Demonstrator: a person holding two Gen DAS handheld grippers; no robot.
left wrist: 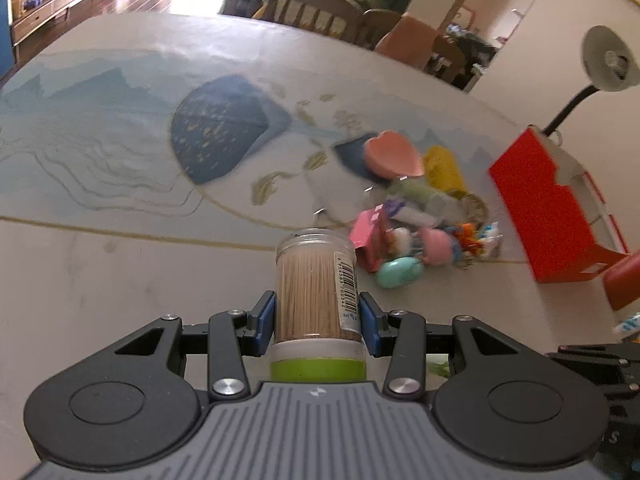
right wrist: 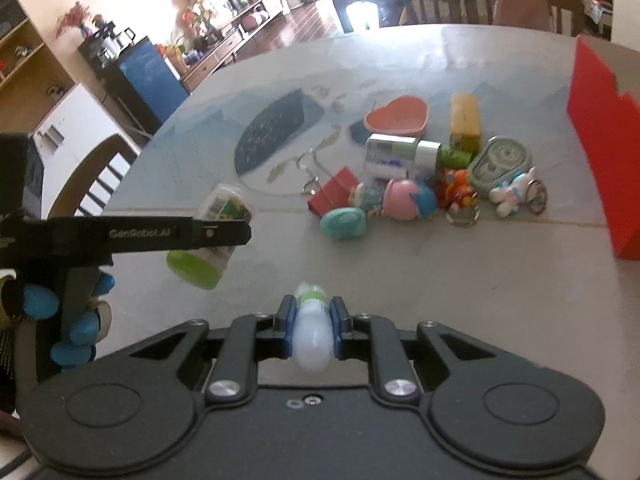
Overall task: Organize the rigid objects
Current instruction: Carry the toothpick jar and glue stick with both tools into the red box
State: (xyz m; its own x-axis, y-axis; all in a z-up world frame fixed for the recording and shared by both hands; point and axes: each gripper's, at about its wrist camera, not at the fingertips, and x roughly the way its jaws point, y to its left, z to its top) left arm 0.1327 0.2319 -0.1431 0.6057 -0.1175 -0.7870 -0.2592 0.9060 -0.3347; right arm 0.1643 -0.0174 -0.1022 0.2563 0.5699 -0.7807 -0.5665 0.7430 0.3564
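Observation:
My left gripper point(left wrist: 317, 316) is shut on a clear toothpick jar point(left wrist: 316, 280) with a green cap, held above the table. The right wrist view shows that same jar point(right wrist: 208, 240) from the side, behind the left gripper's black finger point(right wrist: 180, 236). My right gripper point(right wrist: 313, 328) is shut on a small pale bottle point(right wrist: 313, 336) with a green and white tip. A heap of small items lies on the table: a pink heart dish point(right wrist: 398, 118), a yellow box point(right wrist: 465, 122), a teal oval case point(right wrist: 344, 222), a pink-hatted figurine point(right wrist: 406, 198) and a red clip point(right wrist: 334, 194).
A red cardboard box point(left wrist: 552, 208) stands at the right of the table point(left wrist: 120, 264). A desk lamp point(left wrist: 608, 60) rises behind it. Chairs stand at the far side and at the left edge point(right wrist: 96, 176). A hand in blue fingertips point(right wrist: 76, 332) holds the left gripper.

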